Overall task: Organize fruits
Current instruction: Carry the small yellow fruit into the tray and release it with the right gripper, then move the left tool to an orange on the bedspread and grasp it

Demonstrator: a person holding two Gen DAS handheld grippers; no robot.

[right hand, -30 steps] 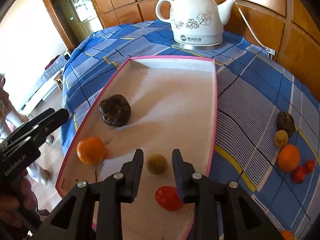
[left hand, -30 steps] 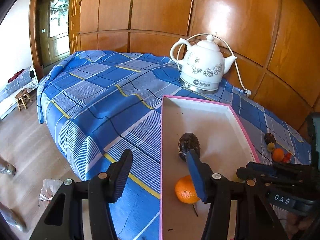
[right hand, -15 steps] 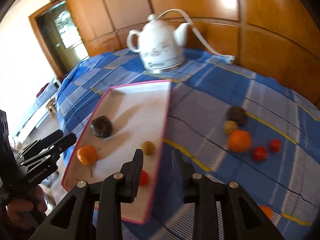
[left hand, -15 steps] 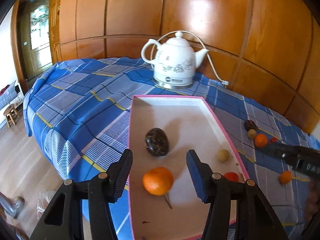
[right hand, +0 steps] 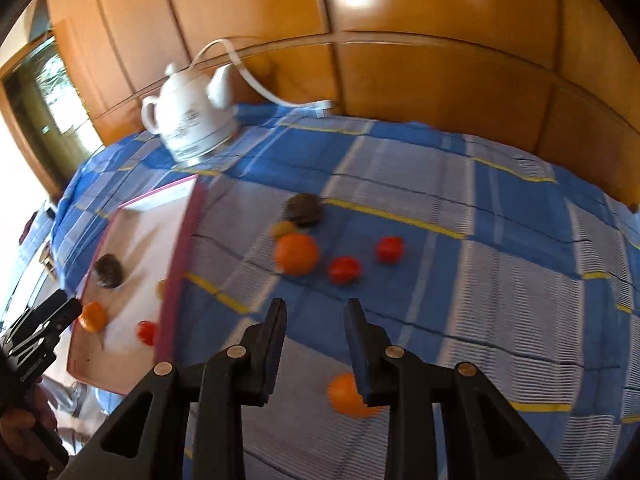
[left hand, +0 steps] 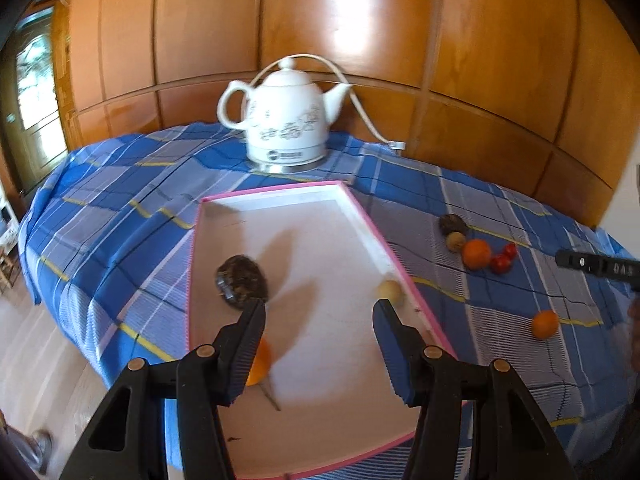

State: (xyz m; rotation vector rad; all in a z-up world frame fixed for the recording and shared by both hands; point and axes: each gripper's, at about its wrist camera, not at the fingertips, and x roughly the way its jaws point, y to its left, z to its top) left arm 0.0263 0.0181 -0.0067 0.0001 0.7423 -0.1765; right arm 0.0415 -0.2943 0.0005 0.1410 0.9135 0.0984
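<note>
- Nearest the left wrist camera, the left gripper (left hand: 318,312) hangs over the near half of the pink-rimmed tray (left hand: 404,272), its fingers apart with nothing between them.
- Half hidden behind its left finger, an orange (left hand: 259,368) with a short stalk lies on the tray floor.
- Just past the fingertips in the tray, a dark wrinkled fruit (left hand: 241,282) sits toward the left rim and a small pale yellow fruit (left hand: 389,290) sits against the right rim.
- In the right wrist view a red tomato (right hand: 146,332) also lies in the tray, near its right rim.
- In the same view the right gripper (right hand: 316,312) is over the blue checked tablecloth (right hand: 500,280), to the right of the tray; its fingers stand a narrow gap apart and hold nothing.
- A lone orange (right hand: 348,396) lies on the cloth, partly behind the right finger.
- Farther out on the cloth is a cluster: a larger orange (right hand: 296,254), two red tomatoes (right hand: 345,270) beside it, and behind it a small yellowish fruit (right hand: 282,228) touching a dark fruit (right hand: 303,210).
- At the far end of the table a white ceramic kettle (left hand: 286,120) stands on its base, beyond the tray's far rim, its cord running to the wooden panel wall (left hand: 480,48).
</note>
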